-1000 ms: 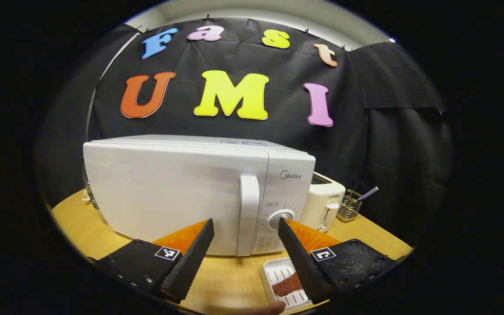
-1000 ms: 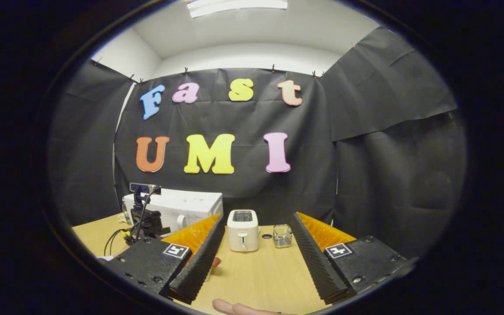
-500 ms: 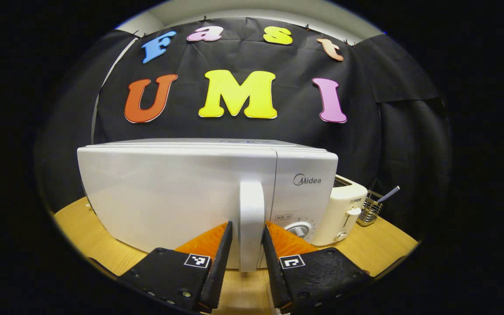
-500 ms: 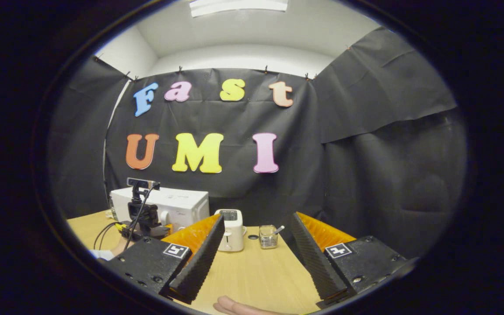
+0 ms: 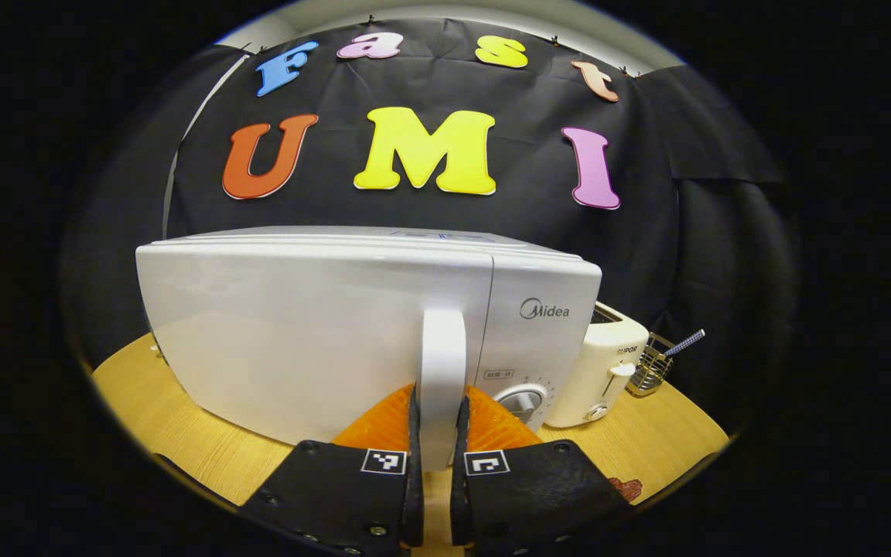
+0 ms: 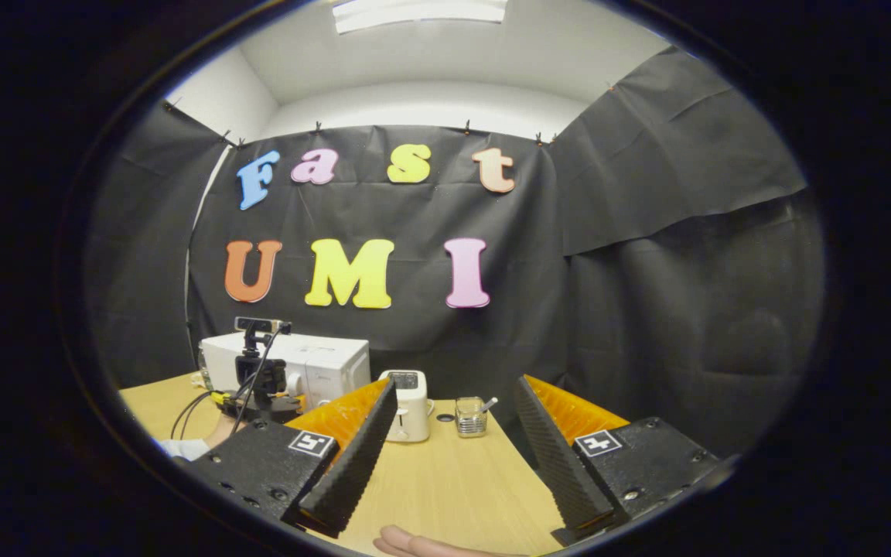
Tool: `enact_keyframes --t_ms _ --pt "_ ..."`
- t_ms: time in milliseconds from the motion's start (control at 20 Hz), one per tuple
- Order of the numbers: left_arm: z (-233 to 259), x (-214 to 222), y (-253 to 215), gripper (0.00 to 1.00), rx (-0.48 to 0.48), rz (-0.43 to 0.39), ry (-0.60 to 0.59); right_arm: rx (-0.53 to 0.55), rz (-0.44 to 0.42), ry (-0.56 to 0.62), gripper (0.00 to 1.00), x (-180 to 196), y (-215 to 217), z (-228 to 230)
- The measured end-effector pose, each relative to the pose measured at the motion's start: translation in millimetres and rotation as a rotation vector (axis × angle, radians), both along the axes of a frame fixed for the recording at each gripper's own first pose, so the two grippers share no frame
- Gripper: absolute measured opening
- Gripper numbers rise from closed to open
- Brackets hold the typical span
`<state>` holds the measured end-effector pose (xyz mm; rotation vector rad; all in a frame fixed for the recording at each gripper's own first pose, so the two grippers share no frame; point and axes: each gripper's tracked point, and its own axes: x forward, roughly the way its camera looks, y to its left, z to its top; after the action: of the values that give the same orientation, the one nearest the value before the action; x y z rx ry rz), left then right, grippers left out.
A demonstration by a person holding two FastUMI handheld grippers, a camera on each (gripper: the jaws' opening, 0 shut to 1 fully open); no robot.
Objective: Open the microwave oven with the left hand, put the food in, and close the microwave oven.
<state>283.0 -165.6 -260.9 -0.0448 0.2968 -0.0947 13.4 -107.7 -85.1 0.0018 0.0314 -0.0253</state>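
Note:
The white microwave [image 5: 314,325] stands on the wooden table with its door closed. My left gripper [image 5: 438,396] is shut on the vertical white door handle [image 5: 442,348], one finger pressing each side. A bit of the brown food [image 5: 626,488] shows on the table at the lower right, past the gripper body. In the right gripper view the microwave [image 6: 322,365] sits far off to the left, with the left gripper [image 6: 260,387] in front of it. My right gripper [image 6: 455,382] hangs open above the table, holding nothing.
A cream toaster [image 5: 608,371] stands right of the microwave, with a small wire basket [image 5: 649,373] beyond it. In the right gripper view the toaster [image 6: 407,396] and basket [image 6: 470,416] stand near the back wall. A fingertip [image 6: 414,543] shows at the bottom edge.
My left gripper moved in to the microwave handle and shut on it. The right gripper view swung slightly; that gripper stays open.

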Motion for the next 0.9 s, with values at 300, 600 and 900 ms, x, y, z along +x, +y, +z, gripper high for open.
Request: enact_keyframes --t_ms 300,600,900 --pt "2.2 -20.3 2.7 0.12 0.002 -0.012 0.0 -0.001 -0.028 -0.021 0.98 -14.3 -12.6 9.0" --pt "7.6 -63.6 16.5 0.12 -0.025 -0.038 -0.009 0.025 -0.013 -0.009 0.98 -23.2 -0.5 8.4" --pt "11.1 -113.9 42.0 0.12 0.0 -0.089 -0.044 0.033 0.034 -0.02 0.98 -40.4 26.4 13.1"
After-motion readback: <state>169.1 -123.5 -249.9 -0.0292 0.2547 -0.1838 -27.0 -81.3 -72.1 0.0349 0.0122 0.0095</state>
